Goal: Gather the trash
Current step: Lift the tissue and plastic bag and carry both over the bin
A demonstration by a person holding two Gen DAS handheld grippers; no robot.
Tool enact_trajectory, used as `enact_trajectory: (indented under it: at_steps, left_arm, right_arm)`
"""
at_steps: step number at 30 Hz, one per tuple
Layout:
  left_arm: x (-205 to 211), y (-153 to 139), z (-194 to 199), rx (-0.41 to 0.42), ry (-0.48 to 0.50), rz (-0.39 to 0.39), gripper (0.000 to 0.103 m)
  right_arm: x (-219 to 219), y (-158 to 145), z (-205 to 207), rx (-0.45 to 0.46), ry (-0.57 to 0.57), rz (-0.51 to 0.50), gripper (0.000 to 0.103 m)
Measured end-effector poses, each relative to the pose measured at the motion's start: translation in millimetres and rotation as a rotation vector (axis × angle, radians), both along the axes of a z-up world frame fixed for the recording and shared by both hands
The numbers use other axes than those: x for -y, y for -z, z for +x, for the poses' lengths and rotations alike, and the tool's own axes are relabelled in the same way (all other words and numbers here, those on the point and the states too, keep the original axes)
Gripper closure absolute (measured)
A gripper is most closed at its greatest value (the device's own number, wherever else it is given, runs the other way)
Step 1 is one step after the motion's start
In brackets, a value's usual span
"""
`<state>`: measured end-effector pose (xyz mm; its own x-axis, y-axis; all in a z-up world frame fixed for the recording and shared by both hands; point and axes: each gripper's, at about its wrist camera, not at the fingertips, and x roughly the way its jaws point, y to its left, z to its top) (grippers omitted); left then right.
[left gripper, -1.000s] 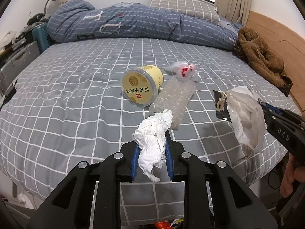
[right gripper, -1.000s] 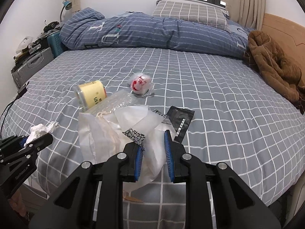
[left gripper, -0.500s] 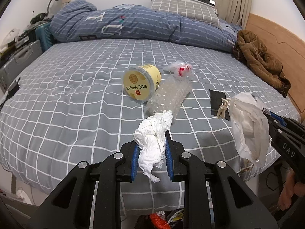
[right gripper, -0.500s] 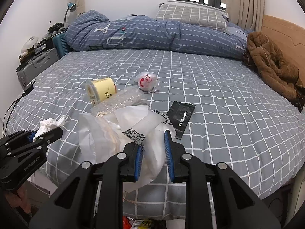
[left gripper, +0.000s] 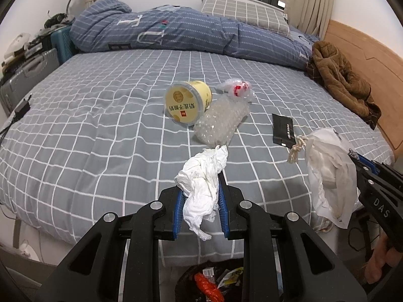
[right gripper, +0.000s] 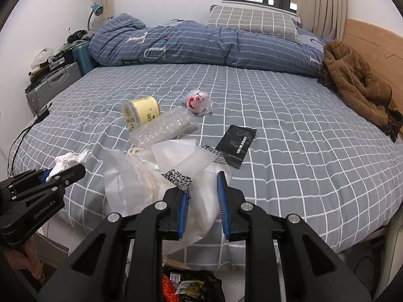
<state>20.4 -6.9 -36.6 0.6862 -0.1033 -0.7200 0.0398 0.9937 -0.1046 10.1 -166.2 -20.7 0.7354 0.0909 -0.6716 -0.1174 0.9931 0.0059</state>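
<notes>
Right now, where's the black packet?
In the left wrist view the black packet lies flat on the bed, right of the bubble wrap.

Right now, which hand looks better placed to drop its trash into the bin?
Probably the left. The left gripper holds a small tissue with the bin showing right below it. The right gripper holds a big, floppy bag that spreads wide of the bin.

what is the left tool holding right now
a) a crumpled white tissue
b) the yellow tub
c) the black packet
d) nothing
a: in the left wrist view the left tool has a crumpled white tissue pinched between its blue pads, while the yellow tub and the black packet lie on the bed.
</notes>
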Motion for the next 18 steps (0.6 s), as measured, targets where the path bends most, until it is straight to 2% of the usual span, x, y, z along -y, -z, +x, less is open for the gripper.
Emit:
enact_trajectory:
  at_steps: [18]
  left_arm:
    - [6.6, 17.2, -49.1, -0.034, 0.022, 0.007, 0.08]
  right_arm:
    - [-1.6, 25.1, -48.6, -0.074, -0.014, 0.033, 0.083]
